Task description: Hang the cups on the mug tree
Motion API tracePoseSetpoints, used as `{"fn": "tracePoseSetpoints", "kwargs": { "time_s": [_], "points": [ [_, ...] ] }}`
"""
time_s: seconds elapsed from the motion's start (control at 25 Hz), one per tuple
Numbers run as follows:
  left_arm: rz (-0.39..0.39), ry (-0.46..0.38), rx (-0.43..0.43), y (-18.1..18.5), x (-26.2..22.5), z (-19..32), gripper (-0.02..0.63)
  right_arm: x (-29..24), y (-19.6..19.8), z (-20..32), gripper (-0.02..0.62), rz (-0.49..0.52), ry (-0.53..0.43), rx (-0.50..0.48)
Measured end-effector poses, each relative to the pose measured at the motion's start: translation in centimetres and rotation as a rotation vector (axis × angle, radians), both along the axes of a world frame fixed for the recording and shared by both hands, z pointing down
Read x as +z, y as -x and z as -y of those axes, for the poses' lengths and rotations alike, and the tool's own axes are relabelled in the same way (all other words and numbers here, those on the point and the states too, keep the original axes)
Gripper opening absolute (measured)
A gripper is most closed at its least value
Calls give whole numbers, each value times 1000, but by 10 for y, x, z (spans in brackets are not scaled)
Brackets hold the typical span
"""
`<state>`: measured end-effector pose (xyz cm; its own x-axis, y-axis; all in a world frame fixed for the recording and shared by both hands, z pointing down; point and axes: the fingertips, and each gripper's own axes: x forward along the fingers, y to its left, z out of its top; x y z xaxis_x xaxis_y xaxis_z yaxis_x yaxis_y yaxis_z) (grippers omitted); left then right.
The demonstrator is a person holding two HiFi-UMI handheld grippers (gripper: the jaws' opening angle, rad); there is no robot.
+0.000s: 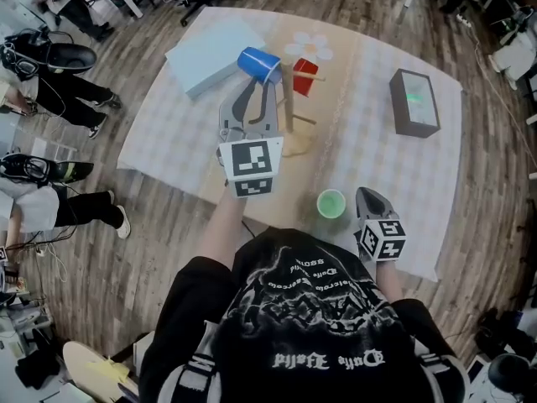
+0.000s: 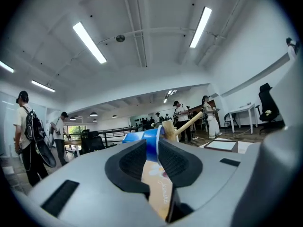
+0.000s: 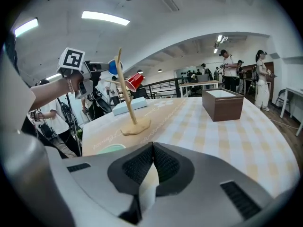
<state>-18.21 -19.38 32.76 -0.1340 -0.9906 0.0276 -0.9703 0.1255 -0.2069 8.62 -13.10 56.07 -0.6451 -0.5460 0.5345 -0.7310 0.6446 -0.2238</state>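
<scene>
1. Far left of the table point(image 1: 159, 154), the head view shows a flat light blue box point(image 1: 210, 53). It lies close to the cloth's upper left edge and apart from everything else.
2. The left gripper point(image 1: 254, 82) is raised above the table, to the left of the trunk. Its own view shows the jaws clamped on a thin wall of the blue cup point(image 2: 151, 143). The head view cannot show this grip.
3. The blue cup is up near the top of the mug tree point(image 1: 286, 99), just beside the trunk. In the left gripper view a slanted wooden peg point(image 2: 189, 123) shows right behind it. Whether cup and peg touch cannot be told. The cup is tipped off upright, and in the head view its long axis slants from upper left to lower right. Which way its mouth faces cannot be made out.
4. The mug tree's flat base point(image 1: 295, 146) stands mid-table with bare cloth all round it.
5. A red cup point(image 1: 304, 75) hangs on the right side of the trunk, tilted, with its long axis slanting away from the trunk.
6. A green cup point(image 1: 331, 203) stands upright, mouth up, near the table's front edge. It is well apart from the tree and just left of the right gripper. The right gripper view catches only its rim.
7. The right gripper point(image 3: 152, 146) is low at the front edge, with its jaws pressed together and nothing between them.
8. A brown box point(image 1: 414, 102) stands at the far right with open cloth around it.
</scene>
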Motion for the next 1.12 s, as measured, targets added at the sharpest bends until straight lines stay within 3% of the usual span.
{"fn": "tracePoseSetpoints", "kwargs": {
  "time_s": [0.2, 0.68, 0.84, 1.12],
  "points": [
    [-134, 24, 58, -6, 9, -4, 89, -4, -2, 0, 11, 24, 14, 24],
    [-264, 35, 40, 5, 27, -50, 89, -14, 12, -4, 32, 73, 76, 3],
    [-409, 110, 15, 8, 66, -80, 84, -7, 16, -9, 35, 56, 99, -8],
    [-545, 238, -37, 10, 128, -123, 54, -12, 30, -18, 91, 93, 121, -47]
  ]
}}
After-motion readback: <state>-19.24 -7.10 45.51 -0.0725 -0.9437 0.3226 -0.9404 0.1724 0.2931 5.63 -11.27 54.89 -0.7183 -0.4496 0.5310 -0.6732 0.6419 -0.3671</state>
